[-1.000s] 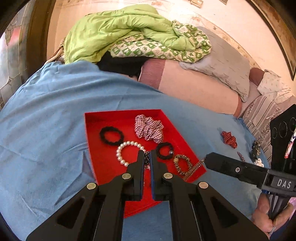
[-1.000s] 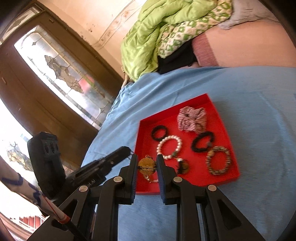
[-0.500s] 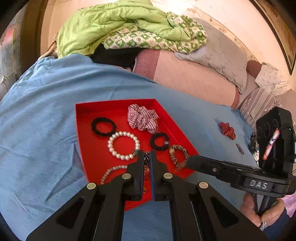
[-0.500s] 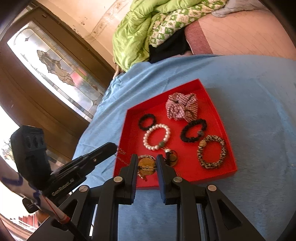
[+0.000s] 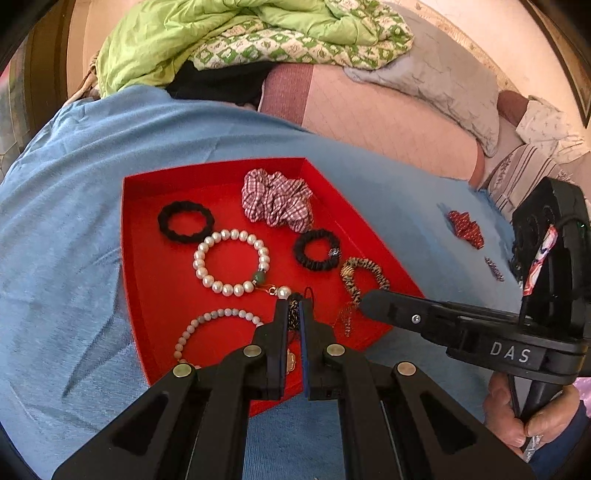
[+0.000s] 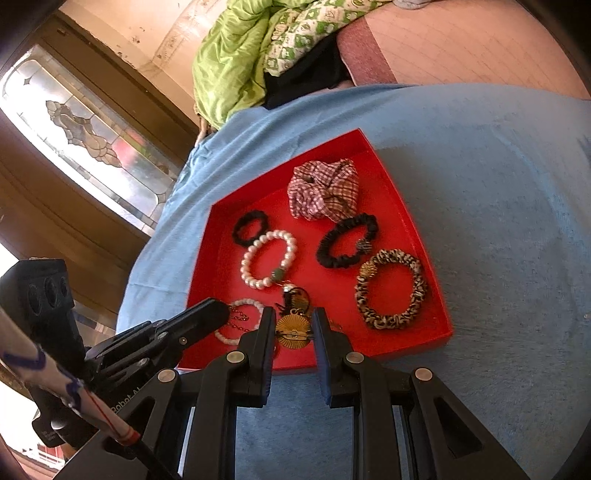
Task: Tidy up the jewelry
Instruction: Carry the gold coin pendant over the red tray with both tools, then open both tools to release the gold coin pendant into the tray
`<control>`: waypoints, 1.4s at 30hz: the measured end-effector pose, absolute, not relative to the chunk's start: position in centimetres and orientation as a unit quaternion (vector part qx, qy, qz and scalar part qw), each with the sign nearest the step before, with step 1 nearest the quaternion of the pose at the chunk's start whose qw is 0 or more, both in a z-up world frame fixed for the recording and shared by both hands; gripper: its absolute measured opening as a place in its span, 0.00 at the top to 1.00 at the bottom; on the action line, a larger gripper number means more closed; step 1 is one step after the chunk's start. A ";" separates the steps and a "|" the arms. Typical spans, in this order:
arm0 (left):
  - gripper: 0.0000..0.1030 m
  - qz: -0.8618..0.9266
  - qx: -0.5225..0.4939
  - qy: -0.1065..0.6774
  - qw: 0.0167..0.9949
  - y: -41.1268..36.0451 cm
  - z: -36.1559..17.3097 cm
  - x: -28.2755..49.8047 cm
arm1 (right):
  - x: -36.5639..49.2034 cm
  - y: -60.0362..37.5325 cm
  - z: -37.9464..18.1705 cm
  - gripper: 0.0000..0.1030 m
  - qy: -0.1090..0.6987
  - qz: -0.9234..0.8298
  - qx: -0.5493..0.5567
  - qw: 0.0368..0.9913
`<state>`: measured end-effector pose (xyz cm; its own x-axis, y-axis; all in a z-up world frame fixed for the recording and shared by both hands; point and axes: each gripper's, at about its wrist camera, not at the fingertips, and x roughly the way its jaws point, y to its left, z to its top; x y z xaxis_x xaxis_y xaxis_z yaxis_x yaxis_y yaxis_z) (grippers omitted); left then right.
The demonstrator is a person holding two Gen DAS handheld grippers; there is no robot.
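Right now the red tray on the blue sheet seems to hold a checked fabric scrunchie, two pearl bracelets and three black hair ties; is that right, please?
Not quite: there are two black hair ties, not three. The third fabric ring is a leopard-print scrunchie. The right wrist view shows this clearly; the red tray, checked fabric scrunchie and two pearl bracelets are as you say.

A blue cloth (image 5: 74, 206) covers the bed. Behind it lie a green quilt (image 5: 177, 33), a grey pillow (image 5: 443, 77) and a black garment (image 5: 218, 81). A stained-glass door (image 6: 92, 140) stands at one side.
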<state>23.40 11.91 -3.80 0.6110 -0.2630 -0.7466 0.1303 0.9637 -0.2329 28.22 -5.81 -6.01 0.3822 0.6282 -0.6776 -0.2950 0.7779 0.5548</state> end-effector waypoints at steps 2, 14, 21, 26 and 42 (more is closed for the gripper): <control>0.95 -0.103 -0.070 0.432 0.893 11.6 -4.3 23.6 | 28.3 -5.8 -6.3 0.79 0.481 0.280 0.173 0.813; 0.95 -0.073 -0.036 0.438 0.895 10.7 -5.5 24.1 | 29.0 -5.9 -7.6 0.79 0.491 0.258 0.154 0.818; 0.95 -0.063 -0.026 0.443 0.894 10.5 -6.0 24.3 | 29.1 -5.6 -7.7 0.79 0.489 0.255 0.140 0.823; 0.95 -0.059 -0.021 0.444 0.894 10.5 -6.1 24.4 | 29.0 -5.3 -7.6 0.79 0.483 0.248 0.119 0.831; 0.79 -0.021 -0.035 0.398 0.916 11.4 -3.5 23.4 | 27.5 -5.6 -5.0 0.75 0.459 0.256 0.098 0.845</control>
